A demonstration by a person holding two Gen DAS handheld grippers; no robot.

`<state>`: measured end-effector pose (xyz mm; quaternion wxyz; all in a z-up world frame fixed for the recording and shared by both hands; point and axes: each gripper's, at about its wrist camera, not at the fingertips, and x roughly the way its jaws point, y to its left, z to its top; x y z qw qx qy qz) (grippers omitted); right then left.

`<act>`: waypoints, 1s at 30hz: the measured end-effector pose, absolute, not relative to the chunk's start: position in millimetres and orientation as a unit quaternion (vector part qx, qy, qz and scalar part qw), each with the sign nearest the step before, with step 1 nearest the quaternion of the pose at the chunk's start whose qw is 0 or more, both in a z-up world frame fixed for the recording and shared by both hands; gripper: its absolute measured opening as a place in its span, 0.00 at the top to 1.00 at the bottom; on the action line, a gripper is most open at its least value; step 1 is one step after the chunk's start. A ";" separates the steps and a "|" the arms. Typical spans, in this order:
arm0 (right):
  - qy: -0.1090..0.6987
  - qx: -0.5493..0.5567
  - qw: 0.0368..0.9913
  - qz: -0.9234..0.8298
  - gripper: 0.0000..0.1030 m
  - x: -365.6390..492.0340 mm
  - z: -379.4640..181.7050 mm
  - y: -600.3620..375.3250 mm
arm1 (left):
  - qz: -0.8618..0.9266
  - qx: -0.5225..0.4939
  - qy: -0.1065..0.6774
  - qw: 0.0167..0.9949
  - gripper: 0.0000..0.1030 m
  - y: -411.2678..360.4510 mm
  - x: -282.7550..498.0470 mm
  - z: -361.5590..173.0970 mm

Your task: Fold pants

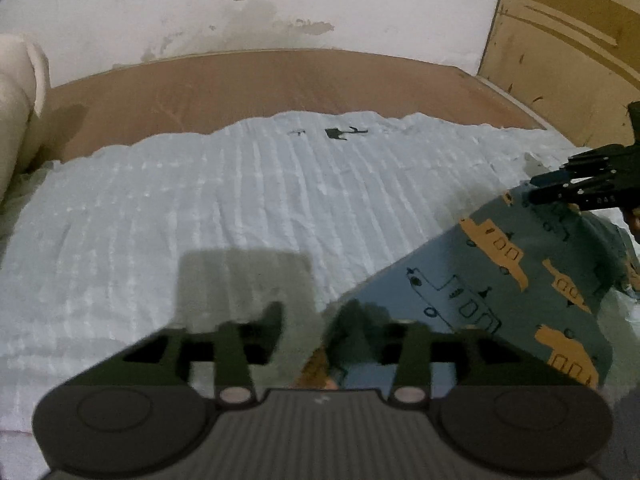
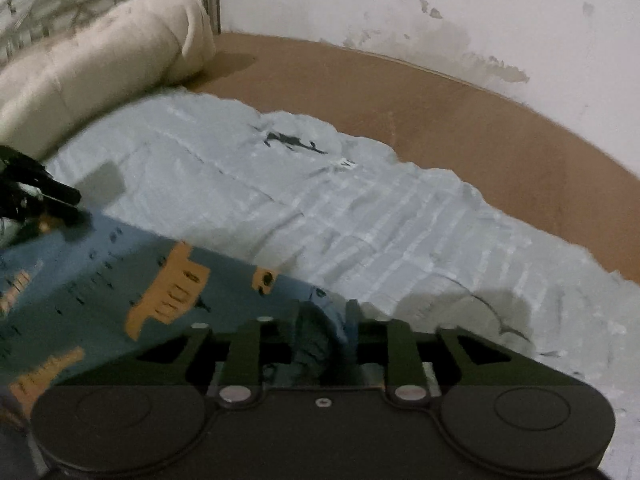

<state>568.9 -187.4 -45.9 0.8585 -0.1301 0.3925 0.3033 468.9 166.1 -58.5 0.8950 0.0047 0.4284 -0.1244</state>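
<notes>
1. The blue cotton pants printed with orange and outlined boats (image 1: 520, 280) hang stretched between the two tools, above the pale blue ribbed bedspread (image 1: 240, 208). Edge taut, cloth sloping down; my guess is it is held up so a fold can be laid flat.
2. Right gripper (image 2: 324, 320): fingers nearly together with a bunched wad of blue fabric pinched between them. Clamped on the pants. It shows in the left camera too, at the far right, pointing leftwards at the cloth's upper corner.
3. Left gripper (image 1: 308, 320): cloth runs in between the finger bases, orange print showing low in the gap. The tips are blurred, but it reads as gripping the pants' other corner.
4. Both tools sit level and aimed towards the stained white wall (image 1: 280, 0), well apart from each other; this keeps the span open.
5. Bedspread lies on a brown board surface (image 1: 280, 76). Cream rolled bolster (image 2: 100, 56) rests at the bedspread's far left edge.
6. Fold judged mid-carry, not yet laid.
</notes>
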 end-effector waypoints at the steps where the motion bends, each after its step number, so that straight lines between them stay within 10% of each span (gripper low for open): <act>1: 0.396 -0.124 0.856 0.307 0.60 572.5 -46.6 -186.3 | -0.126 0.006 0.435 0.892 0.48 170.1 469.1 -58.0; 4: 0.417 -0.130 0.846 0.305 0.57 579.2 -53.7 -179.4 | -0.118 0.003 0.461 0.879 0.52 181.9 469.6 -64.8; 7: 0.421 -0.124 0.848 0.295 0.87 574.4 -54.8 -177.7 | -0.126 -0.015 0.479 0.868 0.90 187.3 468.2 -72.2; 10: 0.405 -0.122 0.859 0.289 0.95 560.5 -44.5 -181.7 | -0.121 -0.032 0.466 0.876 1.00 188.4 460.0 -68.6; 30: 0.235 -0.140 0.932 0.238 1.00 251.6 60.7 -247.1 | -0.144 0.088 0.249 0.954 1.00 126.1 229.2 40.6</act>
